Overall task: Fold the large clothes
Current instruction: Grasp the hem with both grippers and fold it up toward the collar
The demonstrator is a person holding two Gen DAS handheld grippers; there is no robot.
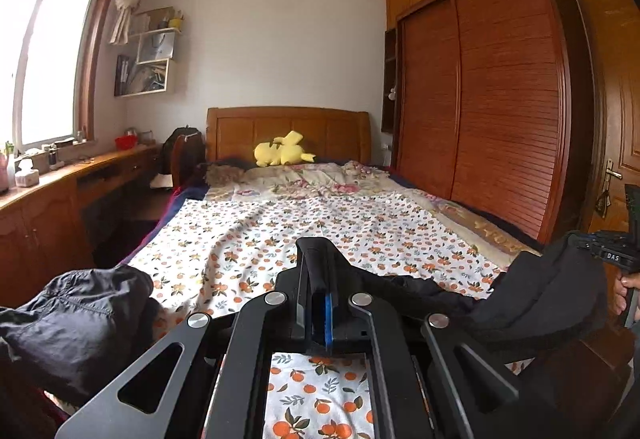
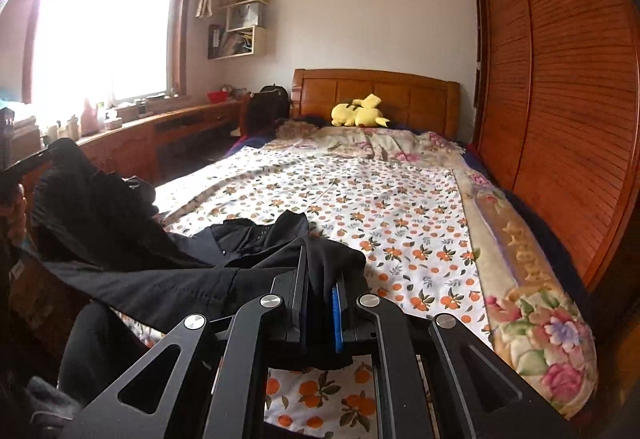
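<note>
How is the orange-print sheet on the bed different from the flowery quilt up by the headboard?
The orange-print sheet is white with small oranges and leaves; the flowery quilt is beige with large pink blooms. The sheet is spread fairly flat over the middle of the bed; the quilt is bunched near the headboard and runs along the wardrobe side. The black garment lies on the sheet, not on the quilt. Both cover the same bed.

Yellow plush toy (image 1: pixel 282 150) lies against wooden headboard (image 1: pixel 288 131); orange-print sheet (image 1: pixel 320 231) covers bed; wardrobe (image 1: pixel 492 107) alongside.
</note>
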